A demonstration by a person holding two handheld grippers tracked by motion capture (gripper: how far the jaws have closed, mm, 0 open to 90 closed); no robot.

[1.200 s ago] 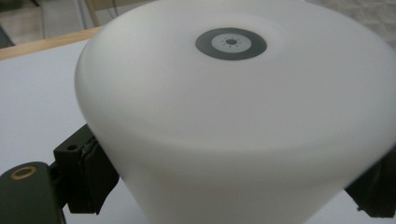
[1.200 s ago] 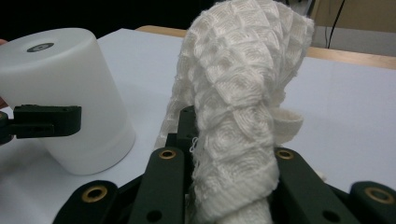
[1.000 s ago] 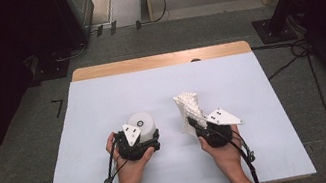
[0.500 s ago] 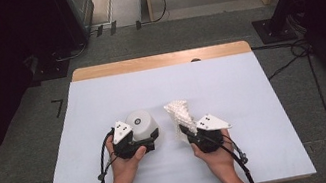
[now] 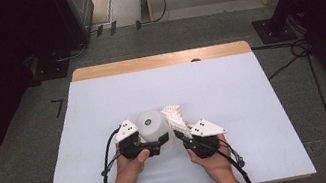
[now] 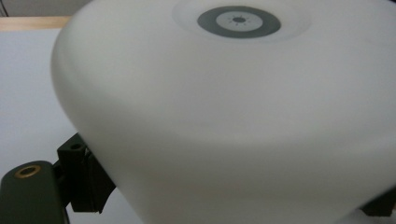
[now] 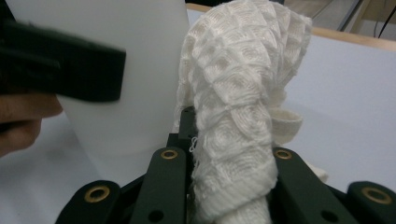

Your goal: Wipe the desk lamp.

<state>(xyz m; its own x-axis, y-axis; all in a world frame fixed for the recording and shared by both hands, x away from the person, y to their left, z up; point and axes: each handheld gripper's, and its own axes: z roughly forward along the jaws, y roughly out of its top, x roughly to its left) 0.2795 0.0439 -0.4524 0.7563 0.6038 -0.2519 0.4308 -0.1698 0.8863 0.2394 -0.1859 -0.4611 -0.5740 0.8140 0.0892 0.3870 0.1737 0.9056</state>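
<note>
Since the earlier frames the right gripper [image 5: 181,131] has carried its white cloth [image 5: 174,117] leftward across the table [image 5: 250,81], from well apart from the white cup [image 5: 153,129] to just beside it; the left gripper [image 5: 153,149] has kept its place, and its jaws have just been closing with the cup between them.

High view: both grippers lie at the near middle of the white-covered table, each in one of the person's hands. The cup stands upside down, its flat round base uppermost, between the two grippers. The cloth rises from the right gripper and leans toward the cup's right side, touching it or very nearly so.

Left gripper view: the upturned cup [image 6: 224,116] sits between the two black jaws, one at its lower left and one at its lower right, each against the cup's wall; the gripper is clamped on the cup at a moderate opening. A grey ring marks the centre of the base.

Right gripper view: the jaws are closed tight on the lower end of the bunched, waffle-textured cloth [image 7: 238,121], which stands upright above them. The cup [image 7: 130,70] is just to its left, with a jaw of the left gripper across its wall.
</note>
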